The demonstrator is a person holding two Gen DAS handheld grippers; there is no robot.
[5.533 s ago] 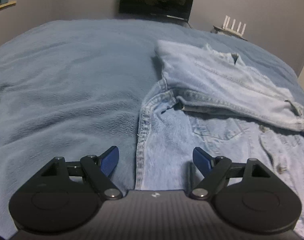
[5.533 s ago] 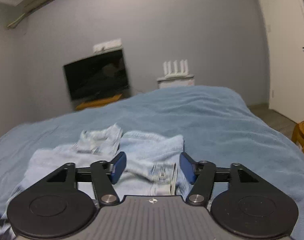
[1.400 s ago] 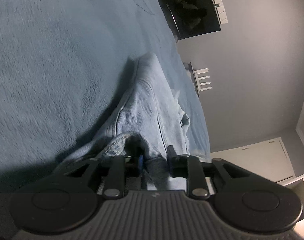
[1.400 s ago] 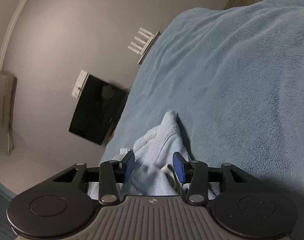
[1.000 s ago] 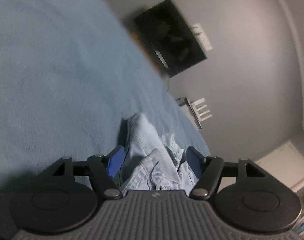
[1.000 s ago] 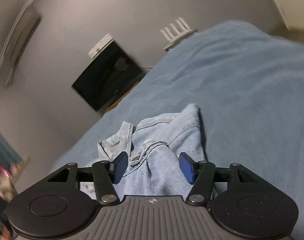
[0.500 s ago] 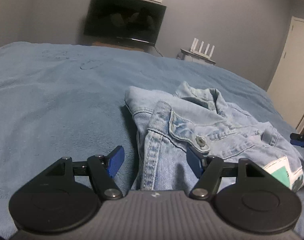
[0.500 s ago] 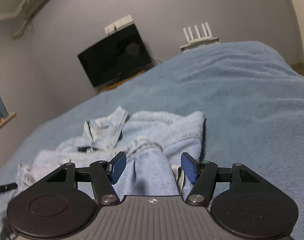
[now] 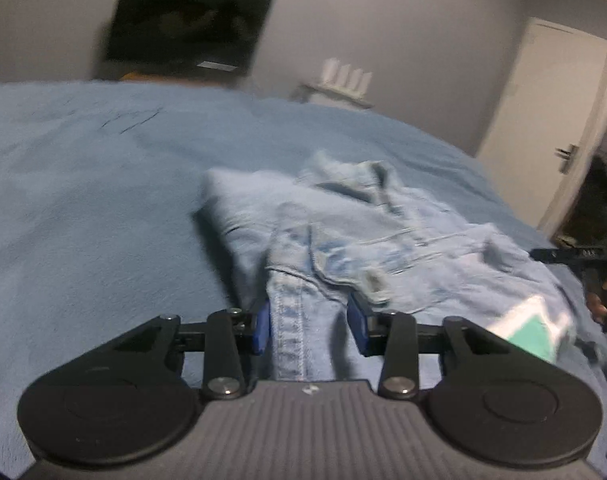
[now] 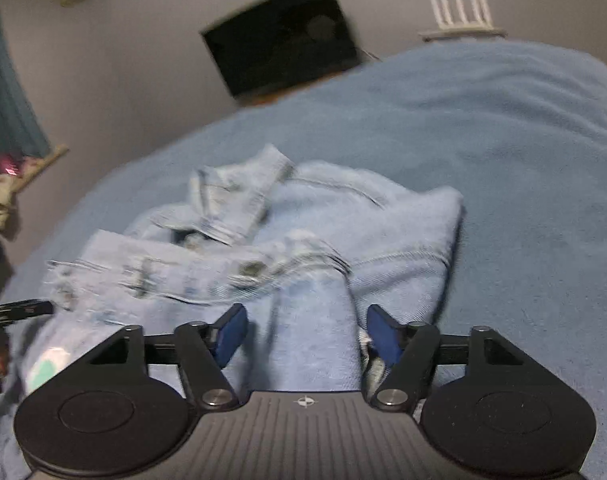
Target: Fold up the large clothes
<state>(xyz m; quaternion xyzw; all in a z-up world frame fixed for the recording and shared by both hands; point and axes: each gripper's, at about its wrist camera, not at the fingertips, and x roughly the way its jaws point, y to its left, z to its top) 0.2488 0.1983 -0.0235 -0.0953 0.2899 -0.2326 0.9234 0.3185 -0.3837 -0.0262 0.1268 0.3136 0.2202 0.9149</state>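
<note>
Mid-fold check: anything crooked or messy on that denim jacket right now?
Yes. The light blue denim jacket lies bunched on the blue fleece blanket: its collar is rumpled, and a white-and-green inner label pokes out near the edge.

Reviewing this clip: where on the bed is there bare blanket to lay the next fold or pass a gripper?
Bare blanket lies left of the denim jacket and beyond its collar toward the TV. Right of the jacket, blanket is also bare in the right wrist view. It is crowded where the left gripper and right gripper straddle denim folds.
</note>
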